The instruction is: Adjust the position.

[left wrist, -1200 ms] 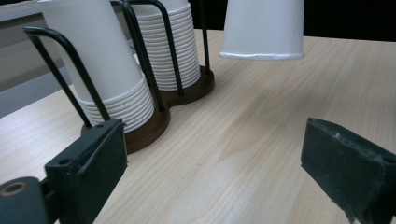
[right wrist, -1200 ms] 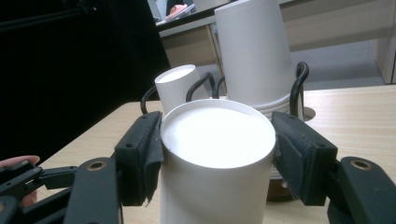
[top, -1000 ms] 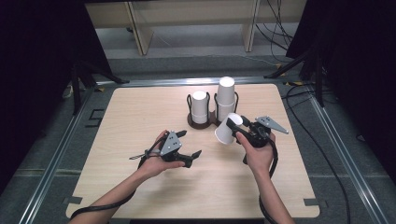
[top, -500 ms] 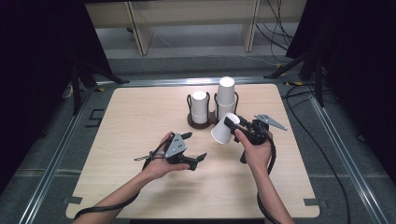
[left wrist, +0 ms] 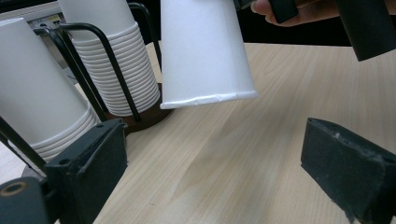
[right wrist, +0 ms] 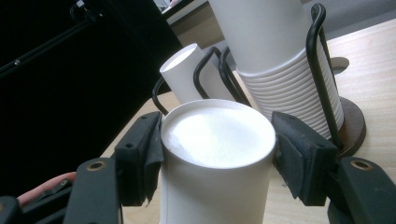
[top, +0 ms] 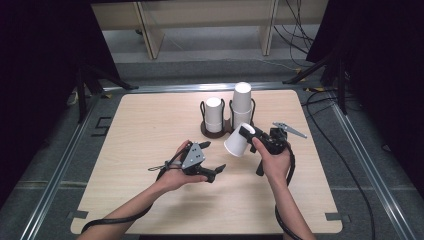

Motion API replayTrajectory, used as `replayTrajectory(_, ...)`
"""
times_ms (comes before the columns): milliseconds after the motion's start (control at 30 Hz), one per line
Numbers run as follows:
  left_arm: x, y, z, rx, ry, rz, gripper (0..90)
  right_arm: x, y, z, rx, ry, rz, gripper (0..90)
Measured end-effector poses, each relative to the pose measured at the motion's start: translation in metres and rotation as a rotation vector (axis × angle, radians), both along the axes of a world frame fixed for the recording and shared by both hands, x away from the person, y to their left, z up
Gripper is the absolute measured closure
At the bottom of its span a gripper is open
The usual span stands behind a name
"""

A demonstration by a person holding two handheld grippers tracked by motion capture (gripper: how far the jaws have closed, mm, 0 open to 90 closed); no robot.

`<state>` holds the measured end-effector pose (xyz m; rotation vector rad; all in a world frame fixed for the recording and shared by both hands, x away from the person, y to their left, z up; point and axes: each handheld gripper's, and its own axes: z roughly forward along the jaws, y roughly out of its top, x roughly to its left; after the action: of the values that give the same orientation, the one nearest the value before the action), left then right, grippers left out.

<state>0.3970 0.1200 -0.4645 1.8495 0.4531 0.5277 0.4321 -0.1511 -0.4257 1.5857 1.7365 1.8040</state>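
My right gripper (top: pixel 246 134) is shut on a white paper cup (top: pixel 236 143), its jaws pressing both sides near the closed base. The cup hangs tilted above the table, its mouth towards the lower left. In the right gripper view the cup (right wrist: pixel 217 158) sits between the pads (right wrist: pixel 140 154). In the left gripper view the cup (left wrist: pixel 205 51) hangs mouth down just ahead. My left gripper (top: pixel 212 158) is open and holds nothing, low over the table; its jaws (left wrist: pixel 215 172) stand wide apart.
A dark wire cup holder (top: pixel 206 133) stands on the wooden table (top: pixel 150 125), with a short stack of cups (top: pixel 214 114) and a taller stack (top: pixel 242 102). It is close behind the held cup. Black cables trail at the right.
The right hand has carried the cup slightly left and nearer the left gripper. The left hand has shifted a little to the right.
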Motion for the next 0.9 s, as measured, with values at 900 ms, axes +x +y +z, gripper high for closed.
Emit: replayTrajectory(900, 0.010, -0.014, 0.005, 0.014, -0.007, -0.022, 3.8, 0.002, 0.000, -0.003, 0.053, 0.044, 0.017, 36.6)
